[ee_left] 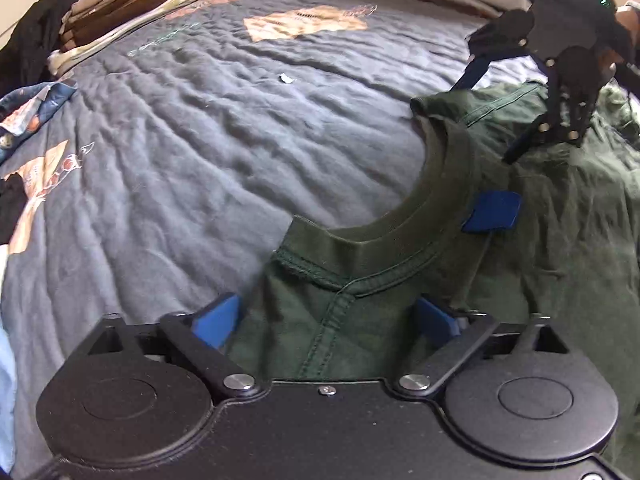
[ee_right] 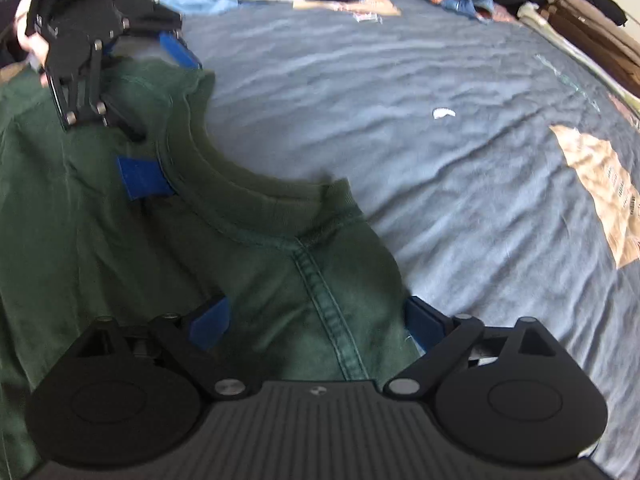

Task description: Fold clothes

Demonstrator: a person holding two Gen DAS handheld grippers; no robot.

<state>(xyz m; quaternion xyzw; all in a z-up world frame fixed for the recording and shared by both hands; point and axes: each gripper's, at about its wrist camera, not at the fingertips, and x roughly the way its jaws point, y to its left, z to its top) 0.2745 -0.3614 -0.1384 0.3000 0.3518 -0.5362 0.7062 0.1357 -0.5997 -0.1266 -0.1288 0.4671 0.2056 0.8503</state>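
the green shirt [ee_left: 500, 264] lies on the blue quilt [ee_left: 200, 160], collar toward the far side; the left gripper [ee_left: 324, 316] and right gripper [ee_right: 316, 320] both stand wide open astride its shoulder seams, pads apparently not pressing cloth; risk: closing jaws may pinch only the top layer, or snag quilt too, so the fold skews; soft cotton, ribbed curved collar, rumpled quilt.

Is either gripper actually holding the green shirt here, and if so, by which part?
Neither grip is confirmed. Both grippers stand open astride the green T-shirt's shoulder seams beside the collar; pads not visibly pressing.
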